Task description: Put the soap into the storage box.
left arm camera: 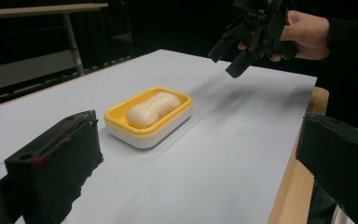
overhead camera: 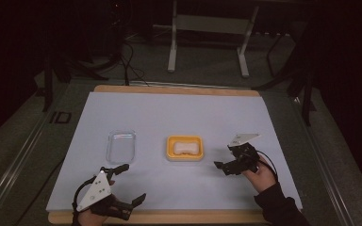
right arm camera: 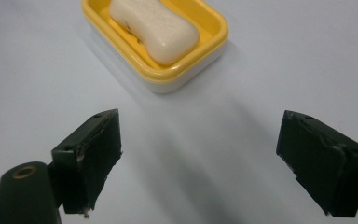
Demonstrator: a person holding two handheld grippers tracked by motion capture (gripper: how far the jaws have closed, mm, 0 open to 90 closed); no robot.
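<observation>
The high view takes in the whole pale sheet (overhead camera: 179,117) on the wooden table (overhead camera: 169,89). A clear plastic lid (overhead camera: 121,146) lies left of centre on it, and the yellow soap dish (overhead camera: 185,148) sits at the centre of the frame, well apart from the lid. The left gripper (overhead camera: 131,183) is at the lower left of that frame by the near edge of the table, and the right gripper (overhead camera: 221,165) is at the lower right, just to the right of the dish and apart from it. To the left of the sheet a dark mark on the table border reads like "ID".

The left gripper view looks low across the sheet: its own two black jaws stand far apart at the lower corners with nothing between them. The dish (left arm camera: 148,116) is at the centre, and the right gripper (left arm camera: 230,58) hangs above the sheet at the upper right, in the person's hand (left arm camera: 307,35).

The right gripper view looks down from close by: its jaws stand wide at the bottom corners, empty, with bare sheet between them. The dish (right arm camera: 158,42) sits at the top centre.

The dish has a yellow upper rim over a white base, with rounded corners. A cream bar of soap (right arm camera: 156,30), waisted in the middle, lies in it. Faint raised lettering on the bar cannot be read.
</observation>
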